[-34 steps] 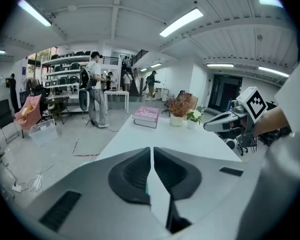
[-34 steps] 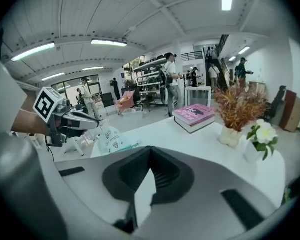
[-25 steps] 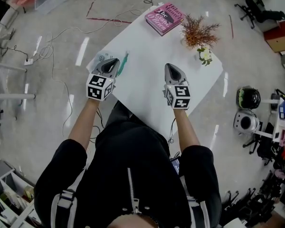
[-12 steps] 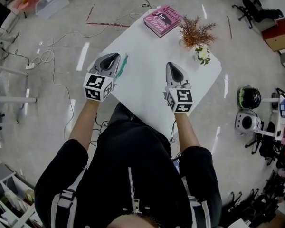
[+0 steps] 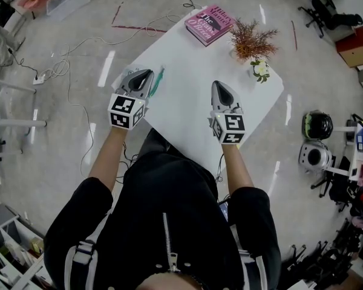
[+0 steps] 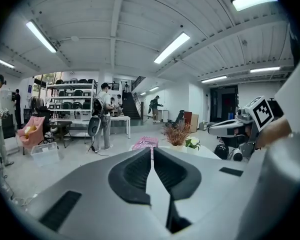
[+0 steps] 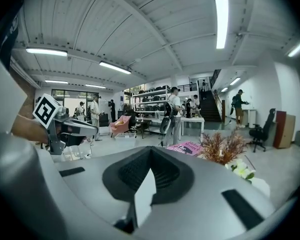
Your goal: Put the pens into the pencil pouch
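A green pen point(image 5: 156, 80) lies on the white table point(image 5: 187, 101) near its left edge. Just left of it a pale pencil pouch point(image 5: 124, 73) shows, mostly hidden under my left gripper point(image 5: 144, 73). That gripper hovers above the pouch, shut and empty. My right gripper point(image 5: 218, 85) hangs over the middle of the table, shut with nothing in it. In the left gripper view the jaws point(image 6: 152, 149) meet with only a thin slit. The right gripper view shows its jaws point(image 7: 149, 149) closed at the tip. Both gripper views look level across the room, so pen and pouch are out of sight there.
A pink book point(image 5: 209, 23) lies at the table's far corner. A dried rust-coloured plant point(image 5: 252, 39) and white flowers point(image 5: 260, 70) stand at the right edge. Cables trail on the floor at the left. People and shelves fill the room beyond.
Both grippers have risen slightly above the table, still shut. Pen, pouch and book lie where they were.
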{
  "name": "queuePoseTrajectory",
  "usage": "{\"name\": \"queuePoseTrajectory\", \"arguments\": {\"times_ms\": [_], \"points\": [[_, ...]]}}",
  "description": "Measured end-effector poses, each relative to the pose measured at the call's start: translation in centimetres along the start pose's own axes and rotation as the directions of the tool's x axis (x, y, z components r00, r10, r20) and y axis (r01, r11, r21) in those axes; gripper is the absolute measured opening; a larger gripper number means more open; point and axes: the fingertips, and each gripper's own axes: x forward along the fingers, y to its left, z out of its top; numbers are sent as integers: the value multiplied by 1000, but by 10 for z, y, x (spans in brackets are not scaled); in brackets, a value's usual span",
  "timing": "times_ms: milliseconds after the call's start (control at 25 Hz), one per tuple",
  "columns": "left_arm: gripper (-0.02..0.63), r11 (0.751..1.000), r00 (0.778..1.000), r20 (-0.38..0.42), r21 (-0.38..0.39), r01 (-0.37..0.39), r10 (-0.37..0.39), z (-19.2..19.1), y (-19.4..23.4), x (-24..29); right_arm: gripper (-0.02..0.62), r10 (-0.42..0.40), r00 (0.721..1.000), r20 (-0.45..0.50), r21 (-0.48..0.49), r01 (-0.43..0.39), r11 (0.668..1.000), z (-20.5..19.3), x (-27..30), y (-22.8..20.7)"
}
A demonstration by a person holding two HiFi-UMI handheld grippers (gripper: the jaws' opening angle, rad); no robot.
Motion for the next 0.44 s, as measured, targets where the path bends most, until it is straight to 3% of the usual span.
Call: {"name": "queuePoseTrajectory", "arguments": {"times_ms": [440], "points": [[37, 1000, 999, -35, -14, -9, 8, -16, 3, 1, 8, 15, 1000, -14, 20, -14, 1000, -10, 7, 2]]}}
